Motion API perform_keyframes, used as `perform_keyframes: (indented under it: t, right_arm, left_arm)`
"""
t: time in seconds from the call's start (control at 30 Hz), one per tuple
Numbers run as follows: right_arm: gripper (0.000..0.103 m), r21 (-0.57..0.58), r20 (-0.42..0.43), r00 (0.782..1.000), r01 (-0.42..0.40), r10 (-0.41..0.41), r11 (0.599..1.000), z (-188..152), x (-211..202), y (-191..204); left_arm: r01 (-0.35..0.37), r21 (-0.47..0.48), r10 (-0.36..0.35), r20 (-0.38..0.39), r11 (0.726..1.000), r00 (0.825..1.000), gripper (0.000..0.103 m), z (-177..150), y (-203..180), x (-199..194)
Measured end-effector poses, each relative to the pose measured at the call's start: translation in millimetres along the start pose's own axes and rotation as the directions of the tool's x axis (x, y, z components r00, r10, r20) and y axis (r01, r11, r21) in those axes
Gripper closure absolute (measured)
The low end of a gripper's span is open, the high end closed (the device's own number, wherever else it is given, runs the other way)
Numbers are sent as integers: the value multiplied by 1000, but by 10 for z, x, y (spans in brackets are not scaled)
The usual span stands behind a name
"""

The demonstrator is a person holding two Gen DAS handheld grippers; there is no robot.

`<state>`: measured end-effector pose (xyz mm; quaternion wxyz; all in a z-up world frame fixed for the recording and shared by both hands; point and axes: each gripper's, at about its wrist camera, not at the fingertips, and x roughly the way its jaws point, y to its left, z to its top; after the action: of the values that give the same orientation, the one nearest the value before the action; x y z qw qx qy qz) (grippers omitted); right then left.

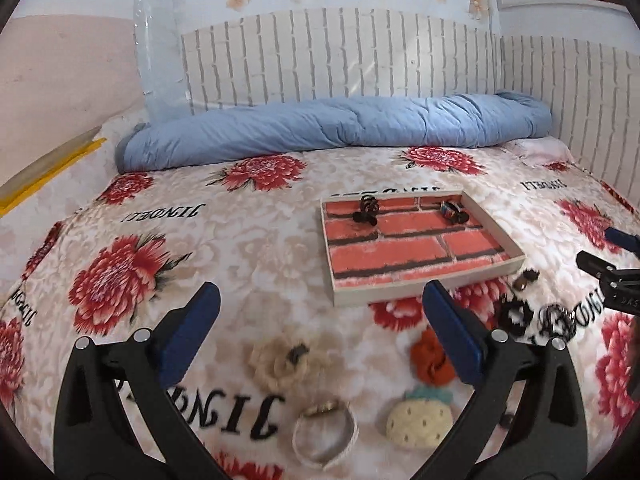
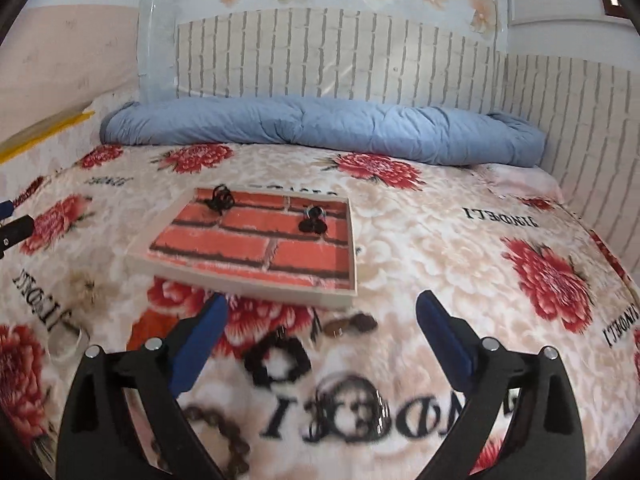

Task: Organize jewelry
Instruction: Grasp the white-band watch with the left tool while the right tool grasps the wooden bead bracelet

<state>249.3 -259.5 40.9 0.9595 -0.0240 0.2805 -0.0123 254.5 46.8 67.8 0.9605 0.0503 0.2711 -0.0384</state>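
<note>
A shallow tray (image 1: 424,288) (image 2: 256,290) with a red brick-pattern floor lies on the flowered bedspread. It holds a black hair piece (image 1: 366,210) (image 2: 219,197) at its far left and a dark piece with a coloured band (image 1: 453,211) (image 2: 314,220) at its far right. My left gripper (image 1: 320,300) is open and empty above a beige crocheted flower (image 1: 280,362), an orange flower (image 1: 432,360), a pale strawberry (image 1: 418,420) and a beige bracelet (image 1: 326,436). My right gripper (image 2: 322,312) is open and empty above a black scrunchie (image 2: 278,360), a brown piece (image 2: 352,325), a metal ring piece (image 2: 356,400) and a brown chain (image 2: 216,428).
A rolled blue duvet (image 1: 340,128) (image 2: 320,126) lies across the far side of the bed against a white brick-pattern wall. A yellow strip (image 1: 44,180) runs along the left edge. The right gripper's fingers (image 1: 608,272) show at the right of the left wrist view.
</note>
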Motion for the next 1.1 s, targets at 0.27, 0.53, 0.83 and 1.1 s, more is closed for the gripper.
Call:
perform_keyframes:
  t: [0.27,0.53,0.83,1.1]
  right_arm:
    - [10,55,-63,998,29,-25,998,-503,-112,14]
    - [10,105,-89,995,45,-36,993,-823,-123,38]
    - [10,107,-109,994,27,-15,994,-969,-69,155]
    - [10,102,-124,992,12,0,995,-1040,11,248]
  left_arm:
    - [-17,-18,17,15,1000,1000,5,-540,15,-194]
    - [-28,-80,21,-83,996,996,5,-920,201,-47]
    - [-45,-85,33,-143,995,989,5,-1063,310,133]
    - [-32,-28,26,-181,999,983,5,-1128,227,255]
